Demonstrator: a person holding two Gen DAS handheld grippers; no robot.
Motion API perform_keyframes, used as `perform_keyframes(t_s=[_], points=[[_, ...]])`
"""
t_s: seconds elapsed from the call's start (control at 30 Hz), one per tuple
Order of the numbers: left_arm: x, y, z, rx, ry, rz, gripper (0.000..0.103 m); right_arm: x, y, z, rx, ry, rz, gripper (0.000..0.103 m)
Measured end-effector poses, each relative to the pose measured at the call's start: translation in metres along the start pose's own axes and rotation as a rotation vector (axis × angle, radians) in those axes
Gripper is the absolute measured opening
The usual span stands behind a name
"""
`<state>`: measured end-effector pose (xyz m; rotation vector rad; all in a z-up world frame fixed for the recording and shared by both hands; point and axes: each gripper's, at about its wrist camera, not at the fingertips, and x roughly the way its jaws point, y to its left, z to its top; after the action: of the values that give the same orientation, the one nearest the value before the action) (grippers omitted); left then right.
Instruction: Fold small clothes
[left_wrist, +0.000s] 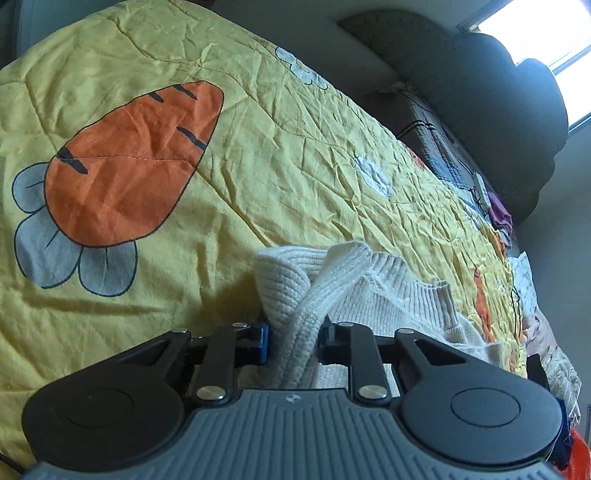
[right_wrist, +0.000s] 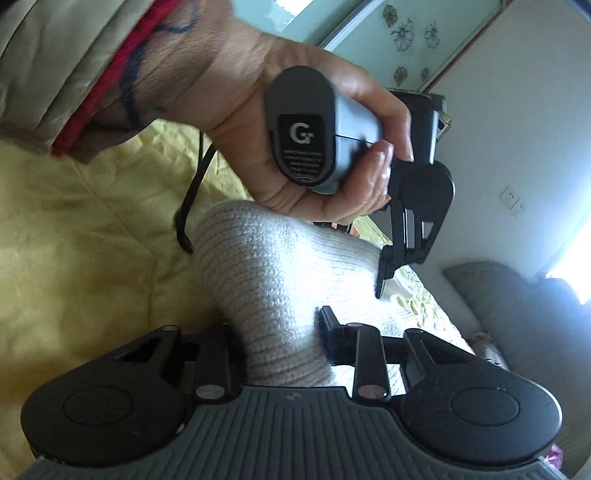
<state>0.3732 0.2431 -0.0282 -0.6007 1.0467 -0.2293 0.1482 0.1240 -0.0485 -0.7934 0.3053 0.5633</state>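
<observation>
A yellow quilt (left_wrist: 258, 155) printed with a big orange carrot (left_wrist: 125, 162) covers the bed, and on it lies a cream knitted sweater (left_wrist: 388, 291), bunched and only partly spread. A dark headboard (left_wrist: 498, 110) rises behind, near a bright window.

The sweater lies straight ahead of both tools and runs between them, so each hand already has its own end. Its ribbed collar points toward the far side of the bed in the left wrist view.

The left gripper (left_wrist: 293, 341) is pinching a thick folded edge of the knit, its jaws drawn close on the bundle. The right gripper (right_wrist: 280, 332) is clamped on a rounded fold of the same sweater. In its view, the person's left hand (right_wrist: 295, 122) holds the other tool just beyond.
</observation>
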Motion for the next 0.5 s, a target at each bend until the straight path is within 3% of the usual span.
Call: perform_keyframes(t_s=[0.5], points=[[-0.059, -0.077, -0.014, -0.105, -0.094, -0.032, 0.021, -0.070, -0.094, -0.028, 0.346, -0.149, 0.064, 0.024]])
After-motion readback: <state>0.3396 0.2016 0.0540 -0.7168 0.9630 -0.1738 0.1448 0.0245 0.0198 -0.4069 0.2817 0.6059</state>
